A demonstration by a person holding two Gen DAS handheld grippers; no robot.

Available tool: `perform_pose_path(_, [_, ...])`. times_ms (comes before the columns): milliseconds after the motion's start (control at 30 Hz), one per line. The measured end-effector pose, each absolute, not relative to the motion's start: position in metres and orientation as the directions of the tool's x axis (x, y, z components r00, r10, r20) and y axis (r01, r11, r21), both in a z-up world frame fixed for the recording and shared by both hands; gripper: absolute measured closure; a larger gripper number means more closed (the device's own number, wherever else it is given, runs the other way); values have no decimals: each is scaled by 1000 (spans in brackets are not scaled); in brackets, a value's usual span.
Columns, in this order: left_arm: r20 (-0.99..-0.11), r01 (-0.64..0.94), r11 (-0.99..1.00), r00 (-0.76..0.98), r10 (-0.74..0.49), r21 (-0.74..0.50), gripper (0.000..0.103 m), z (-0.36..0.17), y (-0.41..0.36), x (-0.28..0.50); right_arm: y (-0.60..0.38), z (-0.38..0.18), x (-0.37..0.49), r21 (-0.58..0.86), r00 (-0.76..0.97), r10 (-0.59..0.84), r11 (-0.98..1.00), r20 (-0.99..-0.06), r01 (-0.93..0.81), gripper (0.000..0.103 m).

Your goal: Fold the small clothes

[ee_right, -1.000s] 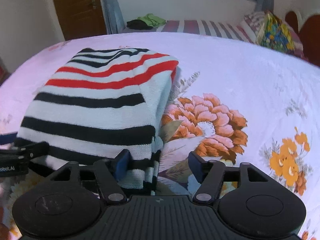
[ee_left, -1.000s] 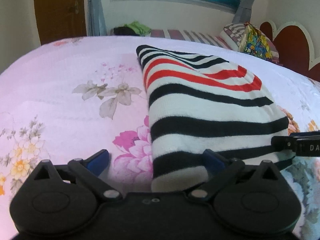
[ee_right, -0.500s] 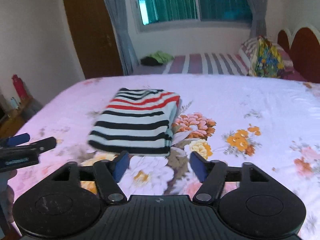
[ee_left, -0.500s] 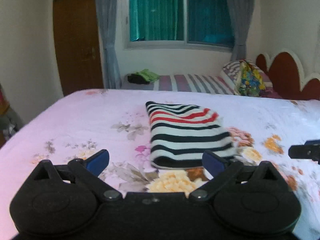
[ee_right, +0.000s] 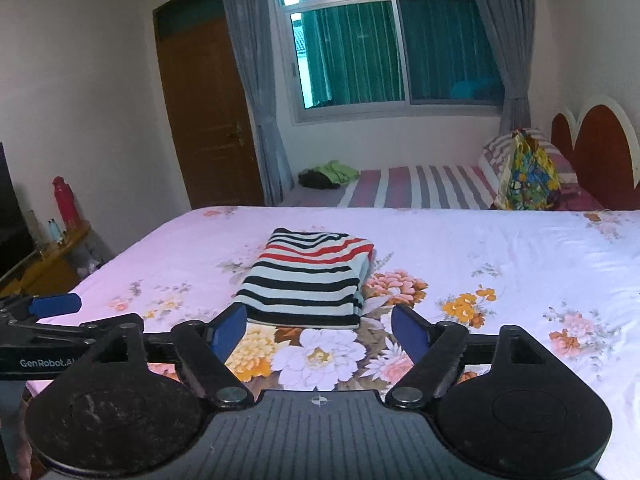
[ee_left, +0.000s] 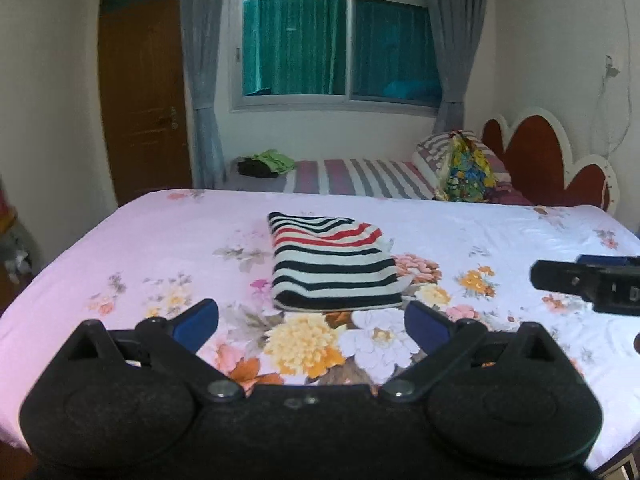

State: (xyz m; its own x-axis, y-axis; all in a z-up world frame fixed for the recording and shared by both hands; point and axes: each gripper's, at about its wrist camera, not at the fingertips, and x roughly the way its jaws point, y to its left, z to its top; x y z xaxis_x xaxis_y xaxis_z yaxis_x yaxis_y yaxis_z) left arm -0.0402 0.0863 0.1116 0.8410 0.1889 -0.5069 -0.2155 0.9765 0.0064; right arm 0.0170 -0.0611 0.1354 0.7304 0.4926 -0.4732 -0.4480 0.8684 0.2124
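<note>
You are holding both tongs released and empty above the near edge of the bed [ee_left: 140, 232]. The left tongs [ee_left: 312, 320] are standing with their blue fingertips spread wide, and nothing is sitting between them but flowered sheet. The right tongs [ee_right: 316, 328] are doing the same, jaws parted over the big white bloom printed on the cover.

Just past the fingertips, at twelve o'clock from each tool, the striped top [ee_left: 332, 264] is lying flat as a tidy rectangle, black and white bands nearest you and red bands at the far end. It is resting apart from both tongs, touching neither. In the right view the striped top [ee_right: 308, 280] is showing a thicker stacked edge along its three o'clock side, with one layer peeking out slightly there.

By my reading, the folding of this piece is looking finished, so the step in hand is the pull-away and check. To do it well, you are best keeping both tools high and level, clear of the cloth, so no fingertip is snagging the near hem. If you are wanting a crisper stack, the loose layer at three o'clock is the spot to press, gently, from above.

Farther off at twelve o'clock, a second bed [ee_right: 420, 184] with a striped cover is carrying a small heap of green and dark clothes [ee_right: 328, 174], possibly the next pieces.
</note>
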Motion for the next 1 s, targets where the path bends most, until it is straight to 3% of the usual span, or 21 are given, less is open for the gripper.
perform_pose_path(33, [-506, -222, 975, 841, 193, 3, 3, 112, 87, -44, -62, 135, 15, 218, 725, 497, 866, -477, -450, 4])
perform_pose_path(67, [-505, -221, 975, 842, 189, -5, 3, 113, 89, -48, -62, 134, 12, 225, 717, 505, 861, -480, -456, 0])
perform_pose_path(1000, [-463, -214, 976, 861, 212, 48, 3, 121, 88, -53, -54, 135, 16, 206, 713, 501, 862, -490, -463, 0])
